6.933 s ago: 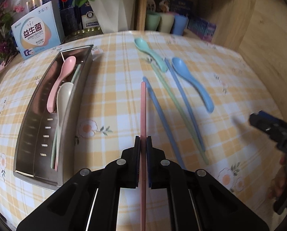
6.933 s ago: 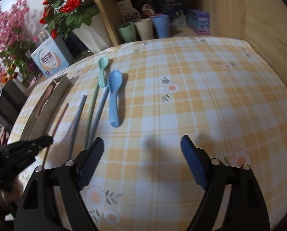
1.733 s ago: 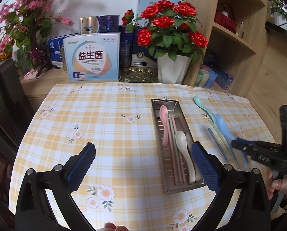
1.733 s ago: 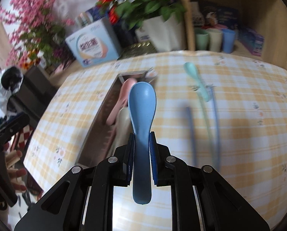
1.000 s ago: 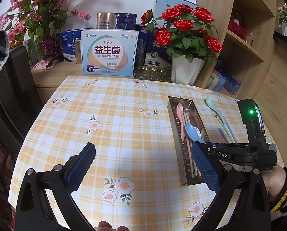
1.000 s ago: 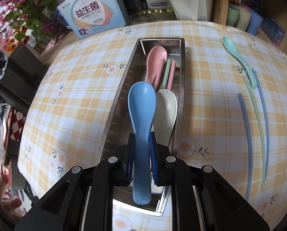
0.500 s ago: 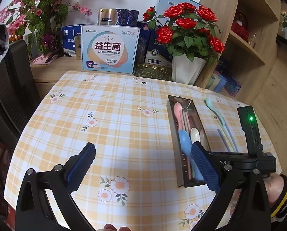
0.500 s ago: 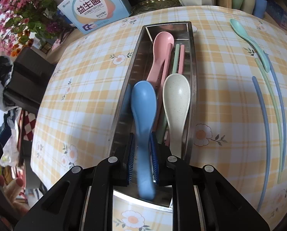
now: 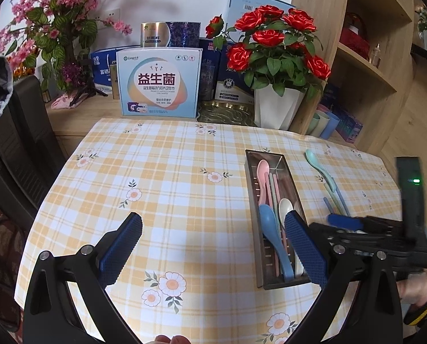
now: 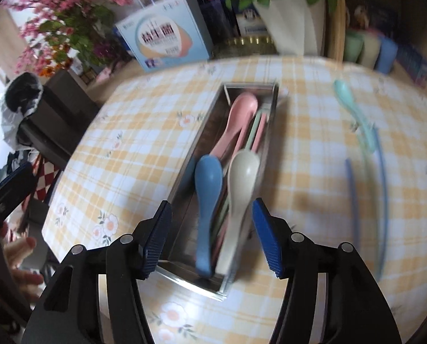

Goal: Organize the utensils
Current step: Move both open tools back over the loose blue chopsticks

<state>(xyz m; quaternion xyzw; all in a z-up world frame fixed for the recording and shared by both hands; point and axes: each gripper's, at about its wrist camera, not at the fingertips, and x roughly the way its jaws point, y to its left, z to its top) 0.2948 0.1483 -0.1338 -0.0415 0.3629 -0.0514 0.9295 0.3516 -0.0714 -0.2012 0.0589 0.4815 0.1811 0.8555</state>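
A steel utensil tray (image 9: pixel 254 218) (image 10: pixel 273 123) sits on the checked tablecloth. In it lie a blue spoon (image 9: pixel 273 235) (image 10: pixel 207 189), a cream spoon (image 9: pixel 287 209) (image 10: pixel 242 177), a pink spoon (image 9: pixel 262 172) (image 10: pixel 236 120) and pink and green chopsticks. A mint spoon (image 9: pixel 318 163) (image 10: pixel 353 109) and blue and green chopsticks (image 10: pixel 352 200) lie on the cloth right of the tray. My right gripper (image 10: pixel 210 229) is open and empty above the tray's near end. My left gripper (image 9: pixel 213 243) is open and empty, left of the tray.
A white vase of red roses (image 9: pixel 276 106), a blue-and-white box (image 9: pixel 159 83) and other boxes stand behind the table. Cups (image 10: pixel 368 48) stand on a shelf at back right. A dark chair (image 9: pixel 15 149) is at the left.
My right gripper has opened and let go of the blue spoon, which now lies in the tray beside the cream spoon. The right gripper has drawn back a little. The left gripper stays open.
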